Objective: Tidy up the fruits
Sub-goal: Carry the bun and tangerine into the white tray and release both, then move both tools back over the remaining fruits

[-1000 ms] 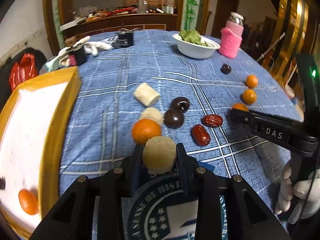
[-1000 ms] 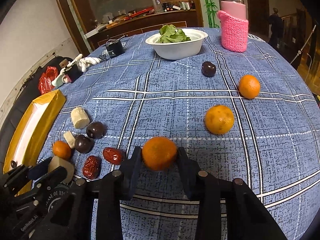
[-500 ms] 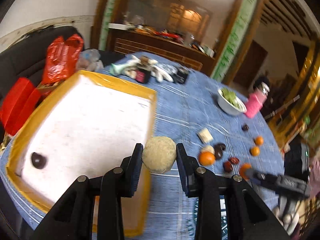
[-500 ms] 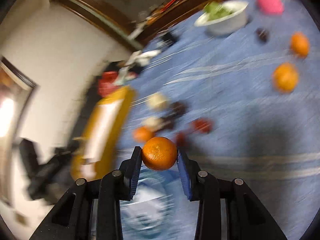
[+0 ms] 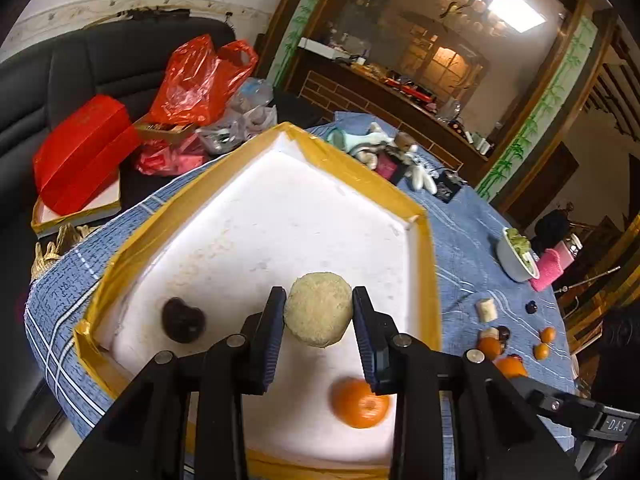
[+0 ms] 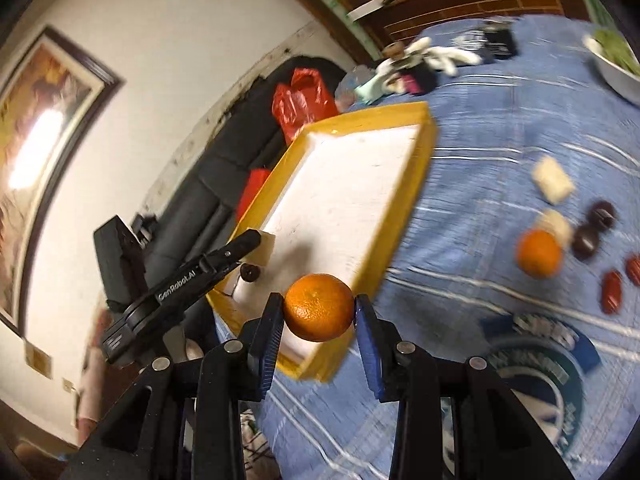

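Both tongs have swung from the tabletop (image 5: 460, 240) fruit to the yellow-rimmed tray (image 5: 360, 168). The left tongs (image 5: 318, 312) clench a beige ball (image 5: 318, 308) above it; the right tongs (image 6: 319, 308) grip a tangerine (image 6: 319, 306) at its near corner. Motion blur smears the right view; a finger cuts off the tray's tangerine (image 5: 358, 404).

Pretty sure I'm in somebody's home, a dining or living room: black leather sofa (image 5: 120, 60) piled with red plastic bags (image 5: 196, 76), framed painting (image 6: 36, 136) on the wall, wooden sideboard (image 5: 384, 96) with clutter, and a blue checked cloth over the surface (image 5: 472, 240).

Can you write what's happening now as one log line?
left gripper: holds beige round fruit over tray | right gripper: holds orange near tray edge
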### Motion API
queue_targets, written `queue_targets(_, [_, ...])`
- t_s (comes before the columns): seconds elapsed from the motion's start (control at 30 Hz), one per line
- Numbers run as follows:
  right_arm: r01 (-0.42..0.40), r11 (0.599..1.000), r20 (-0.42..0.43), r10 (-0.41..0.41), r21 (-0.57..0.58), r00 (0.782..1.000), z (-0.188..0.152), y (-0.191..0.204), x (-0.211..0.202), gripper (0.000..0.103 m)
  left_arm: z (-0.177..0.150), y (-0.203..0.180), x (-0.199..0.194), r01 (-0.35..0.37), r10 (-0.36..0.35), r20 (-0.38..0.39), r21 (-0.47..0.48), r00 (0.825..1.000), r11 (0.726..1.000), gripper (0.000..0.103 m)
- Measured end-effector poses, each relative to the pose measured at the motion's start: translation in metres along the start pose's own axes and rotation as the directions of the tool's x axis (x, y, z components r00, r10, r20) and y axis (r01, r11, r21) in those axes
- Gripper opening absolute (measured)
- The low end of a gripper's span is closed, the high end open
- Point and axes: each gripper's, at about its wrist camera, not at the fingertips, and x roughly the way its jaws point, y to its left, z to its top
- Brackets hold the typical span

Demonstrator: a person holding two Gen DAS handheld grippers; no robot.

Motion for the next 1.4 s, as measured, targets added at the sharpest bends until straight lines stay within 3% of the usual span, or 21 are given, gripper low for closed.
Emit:
queue_targets(0.17, [0.113,0.989,-0.049,-0.118,-0.098,0.992,0.018,0.024,0.05,0.041,0.003,0.02,0.002,0.012,-0.013,-0.004,-0.028,1.0,1.0,0.034])
queue_targets(0.23, [0.17,0.973,-0.061,-0.181,-0.154,0.982,0.021,0.034,0.072,0.041,0.005,0.026,-0.002,0.025,-0.025,-0.001,-0.037,1.0,0.999,0.042])
queue_targets(0.27, [0.188,0.966,-0.066,-0.202,-0.175,0.977,0.022,0.037,0.082,0.041,0.006,0.029,-0.004,0.04,-0.04,0.0,-0.043,0.999,0.998,0.051])
queue_targets(0.37, [0.227,0.951,-0.084,-0.249,-0.211,0.965,0.021,0.042,0.103,0.045,0.008,0.037,-0.014,0.144,-0.143,0.015,-0.074,0.99,0.987,0.066])
queue_targets(0.4, [0.224,0.952,-0.088,-0.247,-0.21,0.965,0.02,0.042,0.107,0.046,0.01,0.041,-0.017,0.225,-0.224,0.021,-0.093,0.974,0.97,0.068])
queue_targets(0.47, [0.208,0.956,-0.078,-0.228,-0.207,0.971,0.015,0.044,0.102,0.05,0.012,0.046,-0.021,0.37,-0.369,0.03,-0.128,0.929,0.92,0.077])
queue_targets(0.5, [0.207,0.956,-0.067,-0.225,-0.209,0.972,0.014,0.046,0.097,0.052,0.012,0.049,-0.024,0.48,-0.479,0.044,-0.161,0.877,0.863,0.08])
queue_targets(0.53, [0.209,0.955,-0.046,-0.223,-0.211,0.974,0.012,0.048,0.09,0.056,0.012,0.049,-0.025,0.546,-0.547,0.052,-0.179,0.836,0.818,0.082])
queue_targets(0.57, [0.208,0.956,-0.02,-0.217,-0.207,0.976,0.009,0.05,0.08,0.061,0.011,0.048,-0.026,0.632,-0.635,0.058,-0.203,0.77,0.748,0.084])
queue_targets(0.67, [0.194,0.967,0.064,-0.185,-0.165,0.981,0.0,0.049,0.044,0.072,0.01,0.039,-0.029,0.752,-0.761,0.065,-0.231,0.645,0.618,0.087])
queue_targets(0.73, [0.187,0.974,0.116,-0.173,-0.129,0.978,-0.006,0.044,0.02,0.073,0.009,0.029,-0.032,0.789,-0.8,0.062,-0.232,0.596,0.57,0.091])
queue_targets(0.8, [0.194,0.976,0.154,-0.178,-0.097,0.972,-0.013,0.036,-0.001,0.073,0.007,0.016,-0.036,0.805,-0.82,0.048,-0.231,0.571,0.547,0.094])
queue_targets(0.87, [0.206,0.976,0.187,-0.191,-0.064,0.964,-0.017,0.026,-0.02,0.074,0.006,0.004,-0.041,0.793,-0.807,0.026,-0.205,0.59,0.573,0.094])
queue_targets(0.97, [0.234,0.972,0.231,-0.226,-0.007,0.946,-0.03,0.005,-0.052,0.074,0.003,-0.022,-0.05,0.725,-0.732,-0.012,-0.132,0.681,0.676,0.094])
queue_targets(1.03, [0.275,0.961,0.253,-0.275,0.033,0.928,-0.038,-0.014,-0.074,0.075,0.0,-0.042,-0.059,0.654,-0.656,-0.032,-0.051,0.754,0.755,0.094])
queue_targets(1.07, [0.297,0.953,0.258,-0.302,0.06,0.918,-0.042,-0.024,-0.084,0.075,-0.003,-0.05,-0.062,0.606,-0.606,-0.04,-0.01,0.795,0.796,0.094])
queue_targets(1.1, [0.318,0.943,0.261,-0.334,0.103,0.906,-0.049,-0.04,-0.096,0.075,-0.005,-0.056,-0.063,0.566,-0.565,-0.044,0.02,0.824,0.824,0.094])
queue_targets(1.13, [0.325,0.936,0.264,-0.35,0.135,0.899,-0.052,-0.052,-0.106,0.075,-0.009,-0.068,-0.063,0.496,-0.494,-0.048,0.071,0.868,0.865,0.094])
queue_targets(1.2, [0.341,0.917,0.266,-0.389,0.208,0.882,-0.061,-0.076,-0.123,0.075,-0.02,-0.094,-0.057,0.355,-0.352,-0.049,0.179,0.935,0.917,0.094])
queue_targets(1.27, [0.355,0.898,0.254,-0.418,0.26,0.872,-0.066,-0.096,-0.135,0.075,-0.03,-0.112,-0.046,0.291,-0.281,-0.074,0.244,0.957,0.925,0.094])
queue_targets(1.4, [0.4,0.878,0.219,-0.458,0.261,0.862,-0.067,-0.111,-0.137,0.075,-0.047,-0.131,-0.022,0.268,-0.233,-0.152,0.281,0.96,0.921,0.094])
